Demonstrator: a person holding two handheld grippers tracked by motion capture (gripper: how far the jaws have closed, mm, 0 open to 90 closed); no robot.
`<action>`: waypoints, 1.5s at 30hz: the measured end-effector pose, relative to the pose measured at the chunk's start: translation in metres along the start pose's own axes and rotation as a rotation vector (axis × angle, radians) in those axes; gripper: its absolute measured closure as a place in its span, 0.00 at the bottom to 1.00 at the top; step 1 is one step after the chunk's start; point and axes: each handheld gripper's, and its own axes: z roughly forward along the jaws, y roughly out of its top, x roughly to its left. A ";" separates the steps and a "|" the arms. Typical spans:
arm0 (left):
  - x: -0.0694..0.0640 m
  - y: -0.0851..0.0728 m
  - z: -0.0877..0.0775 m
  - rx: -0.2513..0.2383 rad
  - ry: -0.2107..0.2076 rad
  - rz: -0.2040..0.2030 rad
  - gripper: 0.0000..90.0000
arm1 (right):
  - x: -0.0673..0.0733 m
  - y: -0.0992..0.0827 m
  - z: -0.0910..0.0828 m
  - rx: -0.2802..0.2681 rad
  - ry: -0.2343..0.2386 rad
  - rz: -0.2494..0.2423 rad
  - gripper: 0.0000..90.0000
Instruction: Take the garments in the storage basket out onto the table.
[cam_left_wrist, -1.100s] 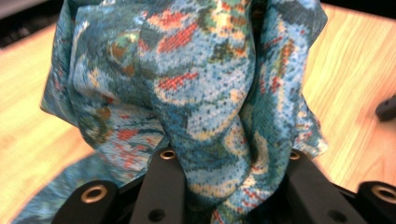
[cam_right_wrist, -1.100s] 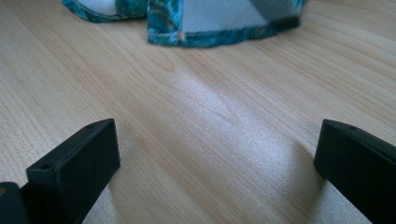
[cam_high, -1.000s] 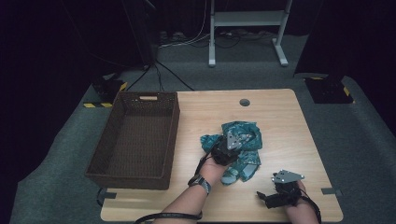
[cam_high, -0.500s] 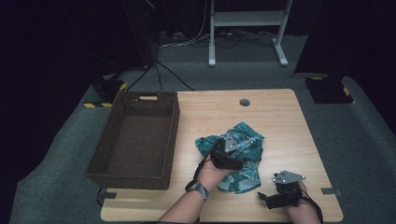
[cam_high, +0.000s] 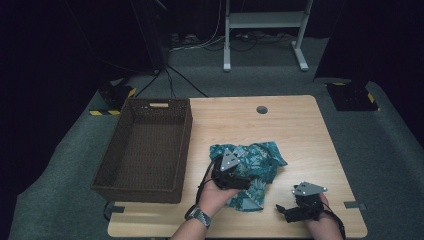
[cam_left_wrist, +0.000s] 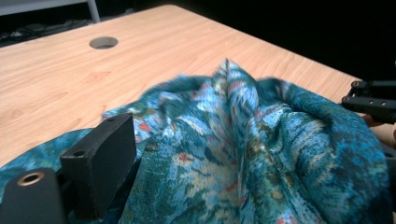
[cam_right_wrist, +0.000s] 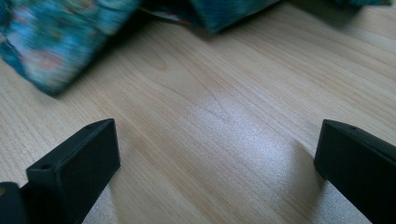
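Teal patterned cloth (cam_high: 248, 167) bunches in soft folds on smooth wooden table (cam_high: 300, 130).

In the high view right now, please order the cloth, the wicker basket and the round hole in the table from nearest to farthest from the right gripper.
From the right gripper, at the table's near right edge:
1. Teal patterned cloth, just to its left and slightly farther back.
2. Round hole, near the table's far edge.
3. Wicker basket, on the table's left side.

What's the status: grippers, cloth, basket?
Left hand-held gripper shut on teal cloth, bunched mid-table. Right hand-held gripper open, low over bare wood. Wicker basket empty at table's left.
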 end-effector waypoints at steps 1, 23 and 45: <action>0.001 -0.001 0.001 -0.003 -0.004 -0.004 0.11 | 0.000 0.000 0.000 0.000 0.000 0.000 0.00; -0.003 -0.047 -0.041 0.037 0.038 -0.084 0.09 | 0.001 0.000 0.000 -0.001 0.001 -0.003 0.00; -0.003 -0.103 -0.046 0.275 0.177 -0.031 0.13 | 0.000 0.000 0.000 0.000 -0.007 0.009 0.00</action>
